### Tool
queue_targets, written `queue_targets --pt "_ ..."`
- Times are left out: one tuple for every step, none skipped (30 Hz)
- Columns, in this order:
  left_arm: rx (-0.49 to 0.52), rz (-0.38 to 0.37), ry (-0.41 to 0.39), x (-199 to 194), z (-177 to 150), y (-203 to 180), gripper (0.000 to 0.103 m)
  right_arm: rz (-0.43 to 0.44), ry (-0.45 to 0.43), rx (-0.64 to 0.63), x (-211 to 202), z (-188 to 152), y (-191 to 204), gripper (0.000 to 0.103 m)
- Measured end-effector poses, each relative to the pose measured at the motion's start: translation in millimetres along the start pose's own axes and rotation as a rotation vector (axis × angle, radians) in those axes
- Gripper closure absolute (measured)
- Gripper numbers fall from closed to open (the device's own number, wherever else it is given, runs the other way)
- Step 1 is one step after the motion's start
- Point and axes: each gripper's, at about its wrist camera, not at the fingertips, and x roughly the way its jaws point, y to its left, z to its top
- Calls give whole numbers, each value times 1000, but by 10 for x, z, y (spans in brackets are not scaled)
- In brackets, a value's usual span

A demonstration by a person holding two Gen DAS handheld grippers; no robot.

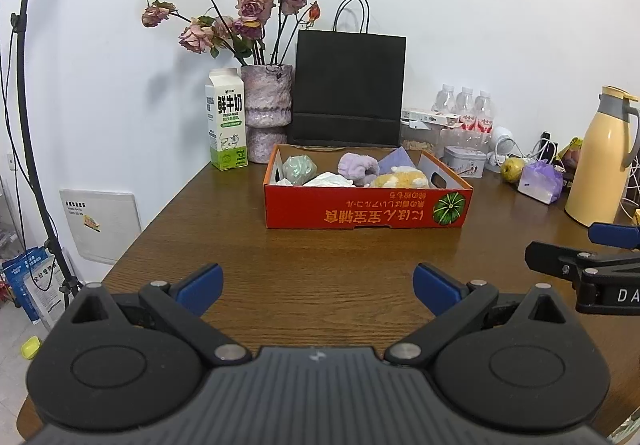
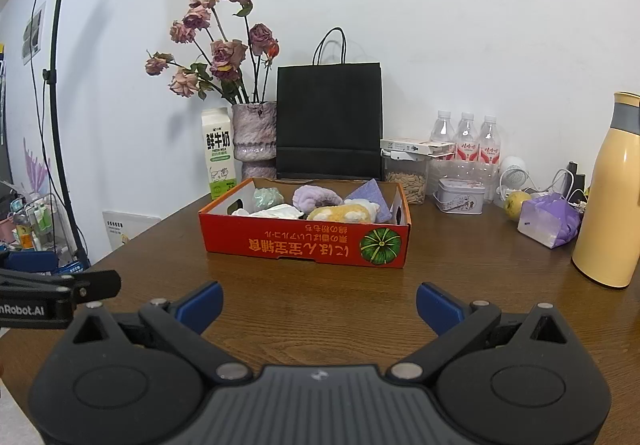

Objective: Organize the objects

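Note:
A red cardboard box [image 1: 360, 211] [image 2: 304, 241] with a pumpkin print sits on the brown wooden table [image 1: 320, 257]. Inside it lie a green ball-shaped item [image 1: 298, 169], a lilac fluffy band [image 1: 357, 166] [image 2: 316, 197], a yellow plush toy [image 1: 400, 179] [image 2: 340, 214], a white cloth [image 1: 328, 180] and a purple sheet [image 1: 398, 159]. My left gripper [image 1: 318, 287] is open over bare table in front of the box, nothing between its blue pads. My right gripper [image 2: 319, 307] is open too, a little nearer the box's right half. Each gripper shows at the edge of the other's view.
Behind the box stand a milk carton [image 1: 226, 119], a vase of dried roses [image 1: 267, 109] and a black paper bag [image 1: 348, 89]. To the right are water bottles [image 2: 466, 137], a tin [image 2: 460, 195], a pear [image 2: 516, 204], a purple pack [image 2: 550, 221] and a yellow flask [image 2: 608, 197]. A light stand [image 2: 56, 105] stands left.

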Motion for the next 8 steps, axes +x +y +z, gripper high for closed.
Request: queue_targets --pt "2 -4 1 2 0 -1 0 0 0 0 0 0 1 0" --pt "4 -9 1 2 1 -2 0 -1 0 0 0 0 2 0" --pt "5 -13 1 5 5 -1 0 0 1 -1 -2 1 5 0" --pt "6 -13 0 10 10 -2 0 0 1 -1 -3 -1 10 0" --pt "7 -9 -2 13 11 -4 0 1 1 -2 -5 0 16 0" --pt "6 -6 -5 18 15 -2 0 1 1 -3 -6 0 32 0" --pt "3 -7 -6 30 21 6 0 0 2 -4 -5 1 48 0" --pt "2 -10 -6 43 25 12 0 0 3 -5 -1 2 55 0"
